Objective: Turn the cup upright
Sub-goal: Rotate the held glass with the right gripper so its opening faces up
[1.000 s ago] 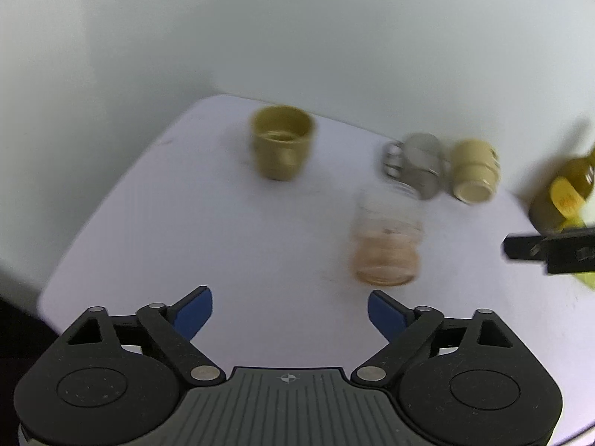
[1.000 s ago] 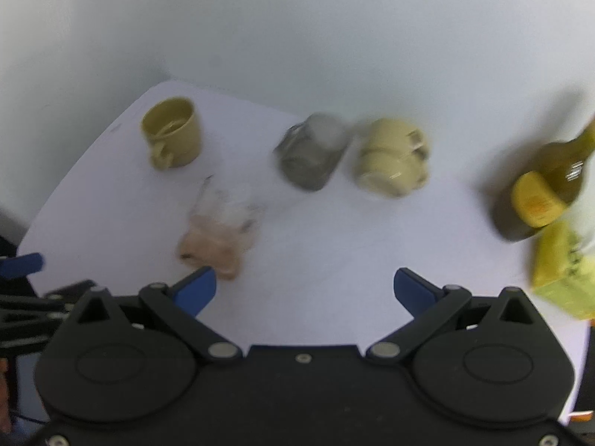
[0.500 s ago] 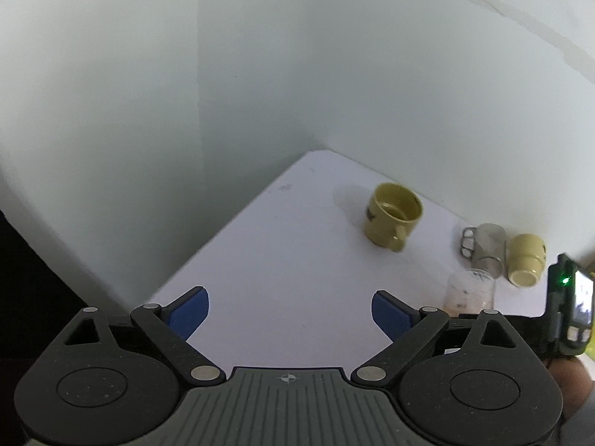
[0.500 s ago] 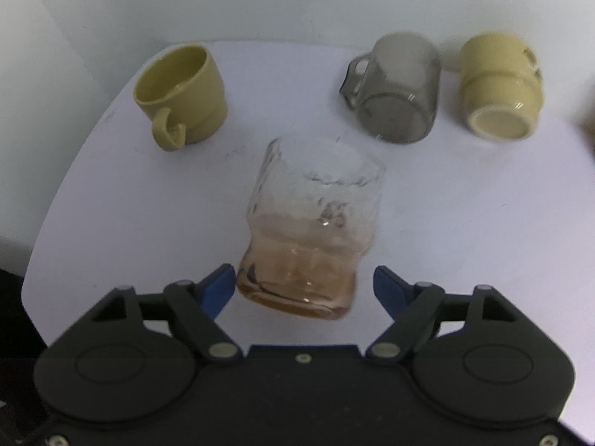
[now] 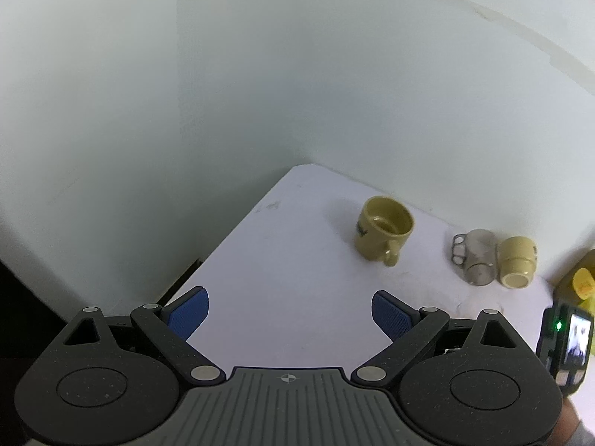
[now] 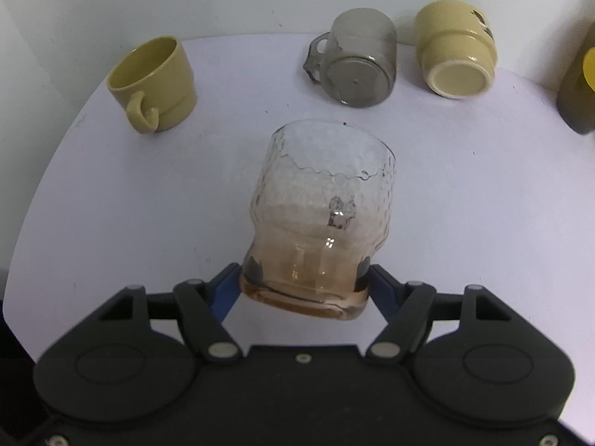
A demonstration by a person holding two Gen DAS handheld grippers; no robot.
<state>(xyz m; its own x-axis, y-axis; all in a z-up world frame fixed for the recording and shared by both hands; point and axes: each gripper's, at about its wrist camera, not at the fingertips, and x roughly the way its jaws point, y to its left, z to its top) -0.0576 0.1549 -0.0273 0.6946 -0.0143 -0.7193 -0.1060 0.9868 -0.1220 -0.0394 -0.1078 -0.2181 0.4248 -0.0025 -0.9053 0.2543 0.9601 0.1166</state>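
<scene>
A clear textured glass with an amber base sits between my right gripper's blue pads, which press on its base from both sides. Its mouth points away from me toward the far cups. My left gripper is open and empty, held back over the table's near left part. The glass is hidden from the left wrist view.
On the white table: an upright olive mug, a grey glass mug lying on its side, a cream mug on its side, a dark bottle with yellow label at right. Walls behind.
My right gripper has moved in around the amber glass and shut on its base. My left gripper has drawn back and turned left, away from the cups.
</scene>
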